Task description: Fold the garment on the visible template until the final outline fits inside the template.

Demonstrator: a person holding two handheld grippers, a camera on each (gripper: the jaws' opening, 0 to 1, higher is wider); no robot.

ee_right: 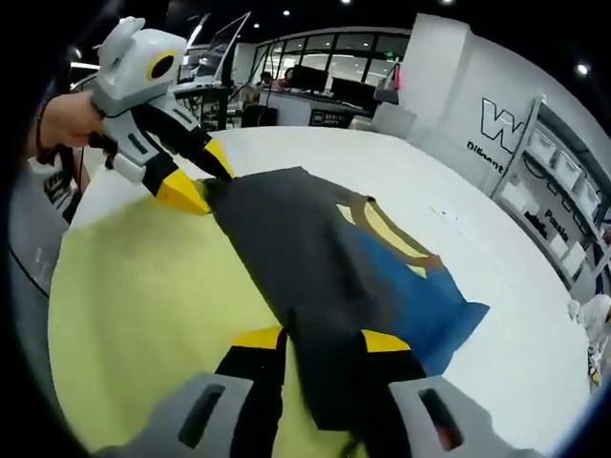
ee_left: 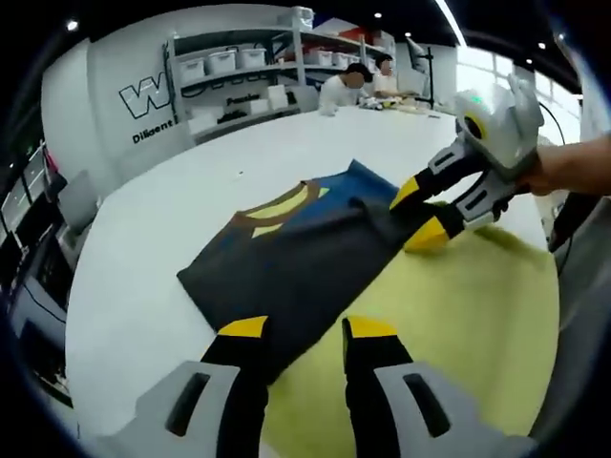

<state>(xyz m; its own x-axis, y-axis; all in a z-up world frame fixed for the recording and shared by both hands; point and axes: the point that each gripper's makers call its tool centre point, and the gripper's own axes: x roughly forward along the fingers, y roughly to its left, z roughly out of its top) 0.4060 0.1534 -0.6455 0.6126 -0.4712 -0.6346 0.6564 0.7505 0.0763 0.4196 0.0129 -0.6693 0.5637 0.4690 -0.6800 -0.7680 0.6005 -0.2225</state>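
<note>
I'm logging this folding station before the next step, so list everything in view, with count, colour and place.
Garment: one, dark grey with a blue part and a yellow-and-brown neckline, partly folded, lying across the template and table.
Template: one, pale yellow sheet, flat on the table under the garment.
Table: one, white, carrying it all.
Shelving: one unit, grey with white bins, against the far wall.
People: two, seated at the far end of the table.
Left gripper: one, grey with yellow-tipped black jaws, an edge of the garment between them.
Right gripper: one, same colours, jaws around another edge of the garment.
</note>
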